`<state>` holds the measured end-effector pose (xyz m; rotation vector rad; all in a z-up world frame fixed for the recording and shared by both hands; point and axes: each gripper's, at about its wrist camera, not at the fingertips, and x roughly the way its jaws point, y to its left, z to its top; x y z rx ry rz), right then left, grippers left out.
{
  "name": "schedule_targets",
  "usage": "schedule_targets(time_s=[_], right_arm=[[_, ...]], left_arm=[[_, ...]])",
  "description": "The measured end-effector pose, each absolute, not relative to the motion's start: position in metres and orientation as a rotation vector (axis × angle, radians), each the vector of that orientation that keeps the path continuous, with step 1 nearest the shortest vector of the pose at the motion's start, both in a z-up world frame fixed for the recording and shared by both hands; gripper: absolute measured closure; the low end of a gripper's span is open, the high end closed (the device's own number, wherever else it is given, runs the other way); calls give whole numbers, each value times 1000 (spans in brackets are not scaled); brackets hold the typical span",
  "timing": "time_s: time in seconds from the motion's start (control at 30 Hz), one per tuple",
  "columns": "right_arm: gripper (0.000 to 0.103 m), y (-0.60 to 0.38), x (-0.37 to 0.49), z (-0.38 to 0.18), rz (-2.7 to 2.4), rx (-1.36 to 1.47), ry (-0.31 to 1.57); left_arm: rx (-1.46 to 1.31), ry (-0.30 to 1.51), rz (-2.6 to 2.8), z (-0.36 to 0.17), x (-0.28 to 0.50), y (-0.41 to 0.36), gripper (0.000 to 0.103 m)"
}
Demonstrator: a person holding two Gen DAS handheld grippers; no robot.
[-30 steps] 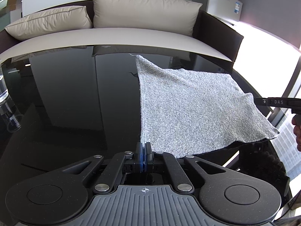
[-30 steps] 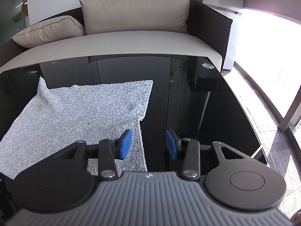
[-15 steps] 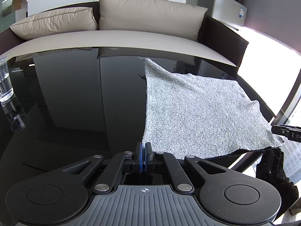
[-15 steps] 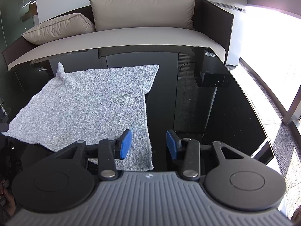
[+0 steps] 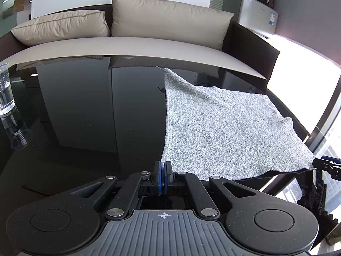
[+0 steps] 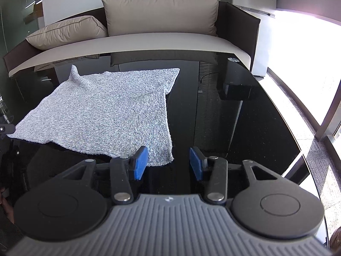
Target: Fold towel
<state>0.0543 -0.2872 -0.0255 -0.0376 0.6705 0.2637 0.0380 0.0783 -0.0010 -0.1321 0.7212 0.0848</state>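
The grey towel point(image 5: 223, 132) lies spread on the black glossy tabletop point(image 5: 85, 117), with its near edge lifted a little off the glass.

The left gripper point(image 5: 163, 176) has its fingers point(image 5: 157, 175) pressed together on the towel's near left corner, which runs down between the blue pads. From there the cloth stretches away and to the right.

The right gripper point(image 6: 168, 163) has its fingers point(image 6: 140, 162) spread, and they are opening. Nothing is between them but bare tabletop. The towel's near right corner point(image 6: 164, 157) lies just ahead of the left finger, inside the gap's left side, and neither pad touches it. In the left view, the right gripper's tip point(image 5: 328, 163) shows at the far right, just beside that same corner.

A sofa point(image 6: 159, 40) with beige cushions stands behind the tabletop, and a glass of water point(image 5: 5, 89) stands at the left edge.
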Motion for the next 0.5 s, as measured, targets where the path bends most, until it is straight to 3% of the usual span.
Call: schedule_targets(time_s=[0.17,0.33,0.5], right_arm=[[63,-284,51,-27,255,-41,652],[87,-280,47,-27,272,-40,637],[98,-277,45,-26,276,-30,625]], left_arm=[[-132,709,82,-2,36,79,101],[-132,696,84,-3,34,78,101],[-144,688,83,-4,32,79,101]])
